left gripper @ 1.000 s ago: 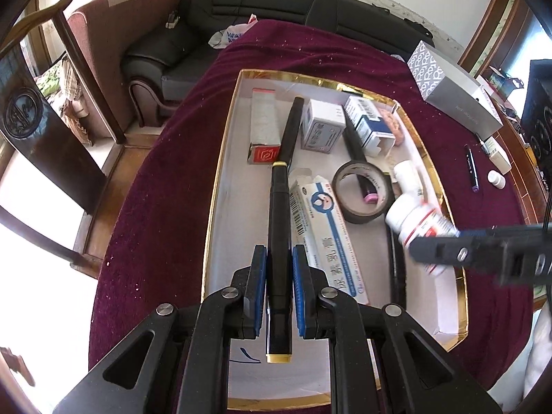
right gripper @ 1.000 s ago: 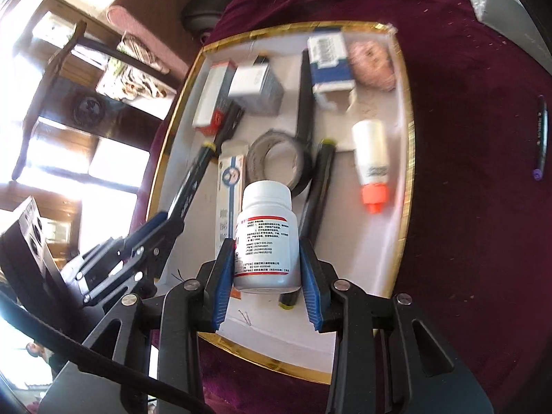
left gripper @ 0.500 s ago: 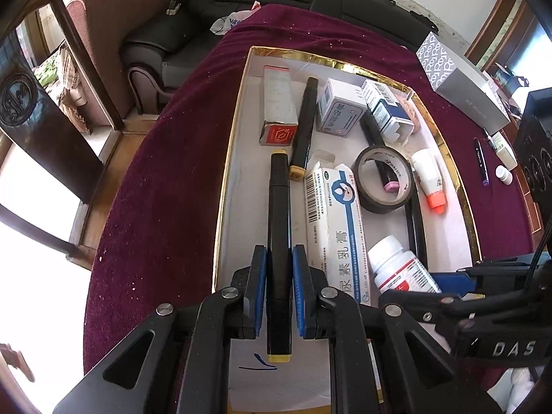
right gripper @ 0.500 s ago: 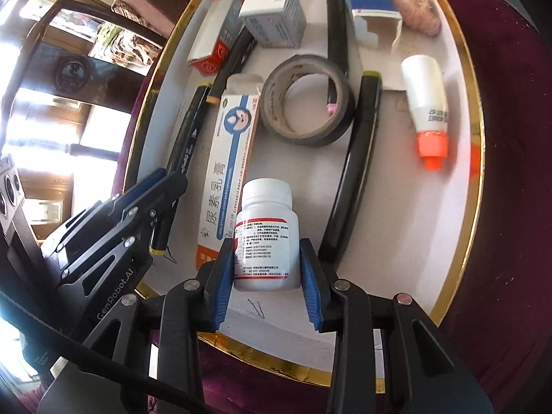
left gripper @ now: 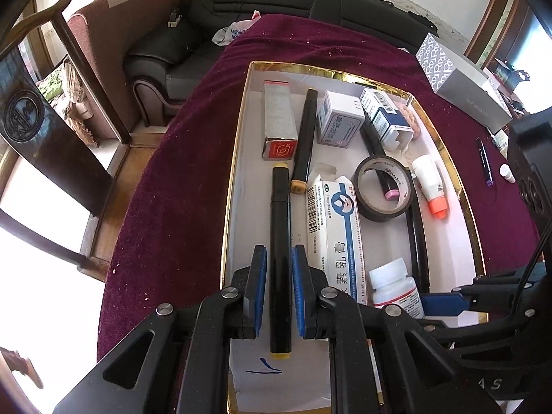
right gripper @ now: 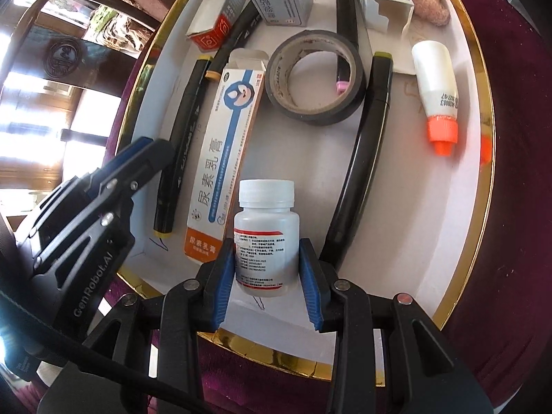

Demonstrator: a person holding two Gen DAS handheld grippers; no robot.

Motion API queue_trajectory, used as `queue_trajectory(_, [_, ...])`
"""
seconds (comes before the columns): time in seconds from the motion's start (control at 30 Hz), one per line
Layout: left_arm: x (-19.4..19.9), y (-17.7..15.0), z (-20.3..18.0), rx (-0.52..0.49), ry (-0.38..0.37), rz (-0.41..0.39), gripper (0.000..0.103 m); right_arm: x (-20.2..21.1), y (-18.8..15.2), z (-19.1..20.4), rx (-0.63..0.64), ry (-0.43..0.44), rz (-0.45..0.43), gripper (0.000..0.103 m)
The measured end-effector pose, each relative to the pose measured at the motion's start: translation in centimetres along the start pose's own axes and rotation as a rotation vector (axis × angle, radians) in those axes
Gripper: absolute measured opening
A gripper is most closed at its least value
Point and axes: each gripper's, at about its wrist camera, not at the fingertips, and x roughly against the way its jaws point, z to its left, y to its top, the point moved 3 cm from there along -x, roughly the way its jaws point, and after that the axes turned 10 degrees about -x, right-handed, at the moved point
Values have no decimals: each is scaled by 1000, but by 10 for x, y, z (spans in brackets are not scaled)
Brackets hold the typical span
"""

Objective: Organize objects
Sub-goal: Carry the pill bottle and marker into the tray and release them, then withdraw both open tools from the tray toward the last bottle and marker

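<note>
- Markers: I count four in the tray (left gripper: 445,158); my left gripper (left gripper: 278,289) clenches one marker (left gripper: 280,241).
- Bottles: two; my right gripper (right gripper: 267,265) grasps the white bottle (right gripper: 266,238).

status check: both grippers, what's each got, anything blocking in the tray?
Left hand-held gripper shut on black marker. Right hand-held gripper shut on white pill bottle, low over tray. Ointment box and another marker flank it.

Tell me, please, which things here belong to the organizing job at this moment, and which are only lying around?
In the job:
- marker, clamped in the left hand-held gripper
- pill bottle, clamped in the right hand-held gripper
- tray, which holds the sorted things

Lying about:
- grey box on the cloth outside the tray
- pen on the cloth
- sofa behind
</note>
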Motion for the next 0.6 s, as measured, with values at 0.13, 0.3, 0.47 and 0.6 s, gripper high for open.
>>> queue_trajectory(0.13, [7, 0, -3, 10, 25, -5, 12, 1, -4, 2, 13, 14, 6, 34])
queue_trajectory(0.3, [21, -3, -9, 30, 72, -8, 23, 11, -11, 3, 57, 38, -11, 39])
queue_trajectory(0.47, [36, -4, -26, 50, 113, -8, 32, 28, -20, -9, 74, 94, -39, 39])
queue_trajectory(0.6, [50, 0, -49, 56, 124, -18, 34, 46, -28, -32, 69, 131, -61, 44])
